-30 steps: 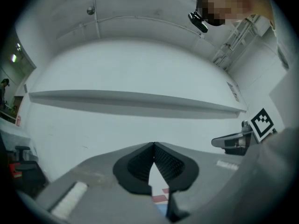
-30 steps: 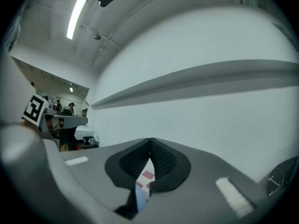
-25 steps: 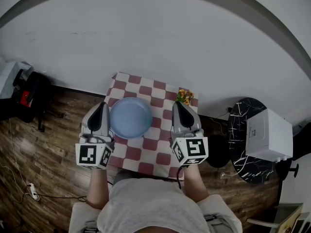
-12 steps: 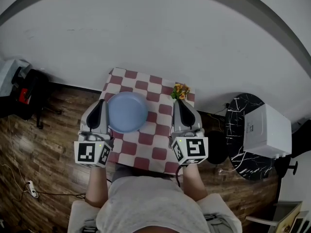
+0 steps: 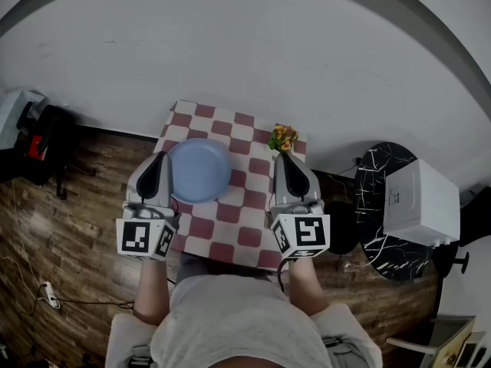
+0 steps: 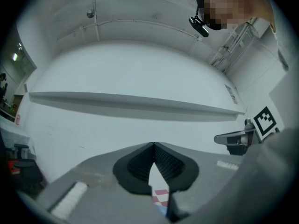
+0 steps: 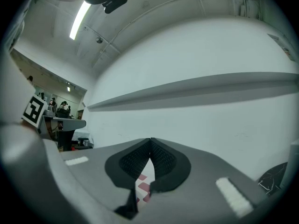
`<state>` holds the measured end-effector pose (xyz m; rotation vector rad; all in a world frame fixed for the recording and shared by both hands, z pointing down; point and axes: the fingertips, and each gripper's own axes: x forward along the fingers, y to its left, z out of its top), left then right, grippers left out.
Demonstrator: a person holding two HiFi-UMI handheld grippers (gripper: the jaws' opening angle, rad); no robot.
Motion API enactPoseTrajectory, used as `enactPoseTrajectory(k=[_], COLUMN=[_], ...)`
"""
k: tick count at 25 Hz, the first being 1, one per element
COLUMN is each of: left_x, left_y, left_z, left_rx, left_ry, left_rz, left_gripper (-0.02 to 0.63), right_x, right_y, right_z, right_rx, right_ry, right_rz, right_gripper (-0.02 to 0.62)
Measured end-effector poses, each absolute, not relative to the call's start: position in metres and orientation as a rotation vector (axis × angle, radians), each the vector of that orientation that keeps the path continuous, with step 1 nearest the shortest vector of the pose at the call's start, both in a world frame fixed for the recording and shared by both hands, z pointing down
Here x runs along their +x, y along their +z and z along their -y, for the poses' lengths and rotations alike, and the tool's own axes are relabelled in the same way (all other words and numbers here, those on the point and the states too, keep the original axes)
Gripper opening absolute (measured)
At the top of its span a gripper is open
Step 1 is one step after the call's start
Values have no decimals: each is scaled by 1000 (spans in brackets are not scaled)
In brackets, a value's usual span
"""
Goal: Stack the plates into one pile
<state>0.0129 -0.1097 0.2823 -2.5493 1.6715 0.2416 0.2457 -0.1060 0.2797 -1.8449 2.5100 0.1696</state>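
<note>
A light blue plate [image 5: 199, 170] lies on the left half of a small table with a red-and-white checked cloth [image 5: 238, 221]; whether it is one plate or a pile I cannot tell. My left gripper [image 5: 159, 159] is held over the table's left edge, beside the plate's left rim, shut with nothing in it. My right gripper [image 5: 282, 162] hovers over the right side of the cloth, also shut and empty. In both gripper views the jaws meet at the tips [image 6: 153, 144] [image 7: 150, 139], pointing at a white wall, with only a sliver of checked cloth [image 7: 144, 183] below.
A small bunch of orange and yellow flowers [image 5: 282, 138] stands at the table's back right corner, just ahead of my right gripper. A black marble-topped side table [image 5: 376, 213] with a white box [image 5: 421, 203] is to the right. Wooden floor [image 5: 69, 228] surrounds the table.
The table, plate and flowers have shifted slightly up and left in the head view as the head moved. Both grippers keep their places beside the plate and stay shut.
</note>
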Motion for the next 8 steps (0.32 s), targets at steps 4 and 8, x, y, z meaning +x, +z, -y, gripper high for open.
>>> enactPoseTrajectory(k=[4,8], left_x=[14,12], left_y=[280,280], left_z=[109,110], left_rx=[-2529,-2534], left_ry=[239,249], left_rz=[-1641,-1645], left_gripper=[5,5], right_x=[245,244], right_y=[280,279], right_z=[105,106], right_rx=[-1843,-1841], right_ry=[168,168], right_rz=[-2508,-2504], right_gripper=[2,2])
